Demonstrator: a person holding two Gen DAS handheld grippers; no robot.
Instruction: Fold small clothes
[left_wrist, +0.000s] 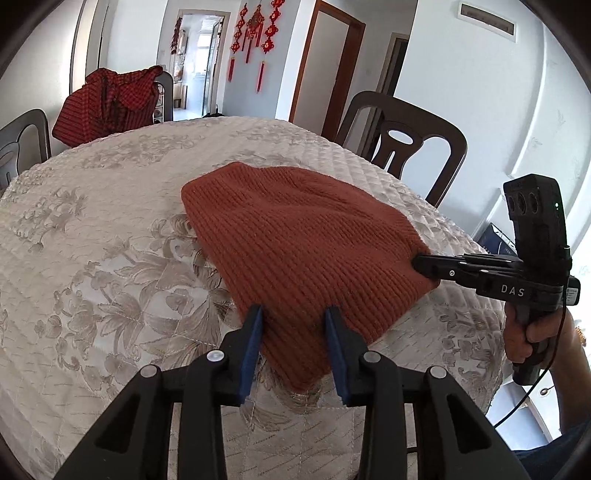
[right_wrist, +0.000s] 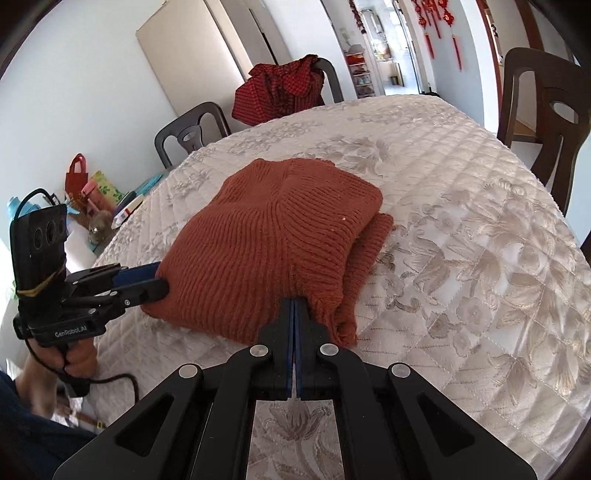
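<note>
A rust-orange ribbed knit hat (left_wrist: 295, 240) lies folded on the quilted floral tablecloth (left_wrist: 92, 258). My left gripper (left_wrist: 294, 314) stands partly open over the hat's near corner, with knit between its blue pads (left_wrist: 255, 332) but no visible pinch. In the right wrist view the hat (right_wrist: 266, 229) shows a doubled layer along its right side. My right gripper (right_wrist: 295, 301) is shut on the hat's near edge, where the fabric puckers at the fingertips. The left gripper (right_wrist: 160, 278) meets the hat's left corner there, and the right gripper (left_wrist: 419, 264) bites the hat's right edge in the left wrist view.
A red checked garment (left_wrist: 107, 103) hangs over a chair back at the table's far side. Dark wooden chairs (left_wrist: 402, 136) stand around the table. Bags and bottles (right_wrist: 92, 188) sit on the floor to the left. A person's hand (right_wrist: 70, 362) holds each gripper's handle near the table edge.
</note>
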